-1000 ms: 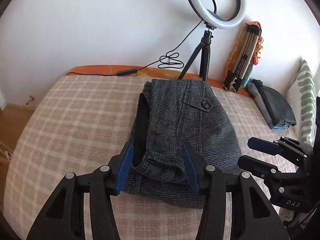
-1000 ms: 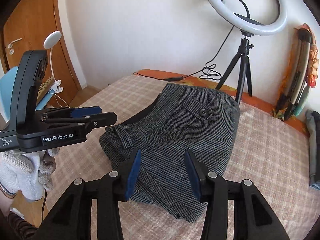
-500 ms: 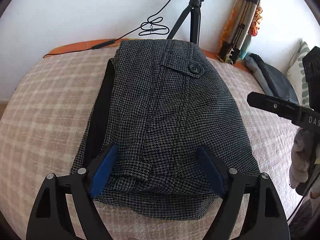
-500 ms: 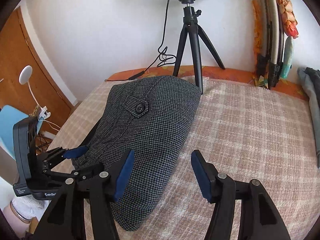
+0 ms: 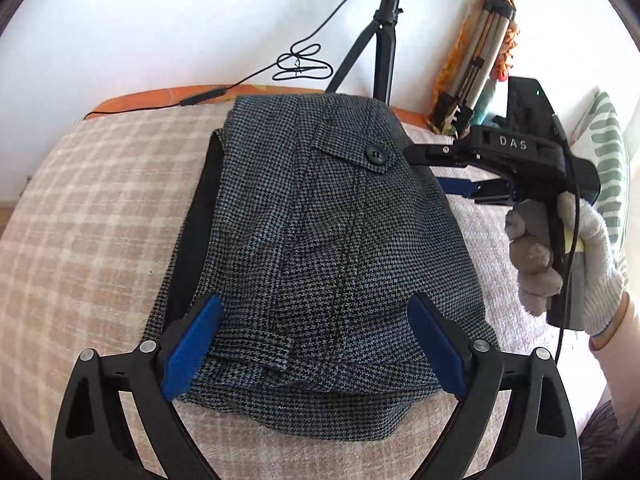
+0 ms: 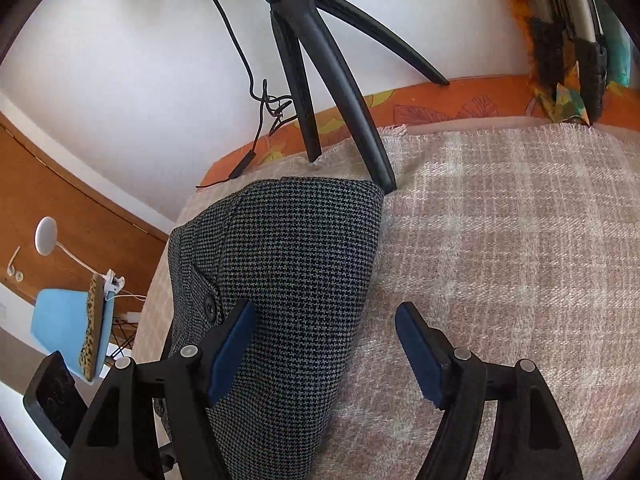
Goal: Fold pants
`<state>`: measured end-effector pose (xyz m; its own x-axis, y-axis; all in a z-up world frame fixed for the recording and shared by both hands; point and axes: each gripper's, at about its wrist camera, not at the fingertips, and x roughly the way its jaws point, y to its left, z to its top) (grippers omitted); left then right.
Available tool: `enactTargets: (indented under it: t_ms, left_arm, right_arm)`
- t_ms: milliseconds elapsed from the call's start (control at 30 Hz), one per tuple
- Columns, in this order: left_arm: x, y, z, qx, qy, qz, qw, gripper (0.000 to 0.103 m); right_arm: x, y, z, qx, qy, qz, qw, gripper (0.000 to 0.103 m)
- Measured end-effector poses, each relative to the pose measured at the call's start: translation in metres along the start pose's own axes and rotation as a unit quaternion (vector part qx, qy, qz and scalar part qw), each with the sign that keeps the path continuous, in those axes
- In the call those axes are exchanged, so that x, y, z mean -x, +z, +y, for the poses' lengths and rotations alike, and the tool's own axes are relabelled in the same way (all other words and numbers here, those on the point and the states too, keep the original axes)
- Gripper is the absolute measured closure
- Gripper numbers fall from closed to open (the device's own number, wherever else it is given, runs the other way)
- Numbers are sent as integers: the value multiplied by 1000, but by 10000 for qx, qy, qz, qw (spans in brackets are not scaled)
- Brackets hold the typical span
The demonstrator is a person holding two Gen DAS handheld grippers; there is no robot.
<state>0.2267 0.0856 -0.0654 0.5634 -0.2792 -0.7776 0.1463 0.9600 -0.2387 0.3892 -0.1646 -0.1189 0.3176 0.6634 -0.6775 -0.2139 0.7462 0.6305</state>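
Note:
The dark houndstooth pants [image 5: 320,248] lie folded into a thick stack on the checked beige bedspread [image 5: 92,216], with a buttoned pocket flap [image 5: 374,154] on top and a black lining edge at the left. My left gripper [image 5: 316,348] is open wide, its blue pads astride the stack's near end. My right gripper [image 6: 324,352] is open over the stack's right edge [image 6: 304,280], left pad above the cloth, right pad above the bedspread. It also shows in the left wrist view [image 5: 452,172], held by a gloved hand, beside the pants' far right corner.
A ring light on a black tripod [image 6: 316,60] stands on the bed's far edge, one leg touching the pants' corner. Its cable [image 5: 304,66] trails along the orange mattress edge. A folded tripod [image 5: 480,56] leans on the wall. A green patterned pillow [image 5: 608,160] lies at right.
Both grippers moved forward and lower over the pants. The left jaws opened wider around the near end. The right gripper travelled along the stack's right edge toward the tripod.

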Motion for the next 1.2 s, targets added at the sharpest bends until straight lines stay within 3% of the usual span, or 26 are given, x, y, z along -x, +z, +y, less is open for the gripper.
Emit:
enactTargets:
  t_ms: [233, 333, 433, 600, 733, 833, 967, 1133, 1200]
  left_arm:
    - [44, -11, 38, 1065, -73, -23, 9943, 10]
    - [47, -22, 53, 1674, -165, 11, 9857, 9]
    - [35, -25, 62, 1950, -136, 129, 9806, 9]
    - [14, -26, 60, 2238, -262, 244, 9740, 9]
    - [0, -23, 59, 2429, -136, 247, 9696, 9]
    - [3, -27, 58, 2464, -11, 294, 9687, 9]
    - [6, -43, 65, 2770, -69, 316, 9603, 9]
    - [-9, -32, 53, 2505, -51, 200, 9679, 9]
    - [-14, -29, 54, 2634, -62, 46, 9647, 9]
  right_arm:
    - [-9, 10, -7, -130, 408, -72, 9991, 23]
    - [-12, 15, -10, -231, 560, -90, 9981, 22]
    - [-16, 16, -9, -274, 632, -120, 9976, 22]
    - [-24, 16, 2, -189, 654, -84, 9976, 22]
    - [-30, 14, 12, -85, 601, -35, 9982, 22]
    - [-31, 13, 14, -78, 570, -22, 9983, 26]
    - [-30, 12, 8, -84, 656, 7, 9978, 30]
    - [-30, 11, 5, -62, 647, -16, 9979, 30]
    - [-30, 11, 4, -68, 658, -11, 9978, 30]
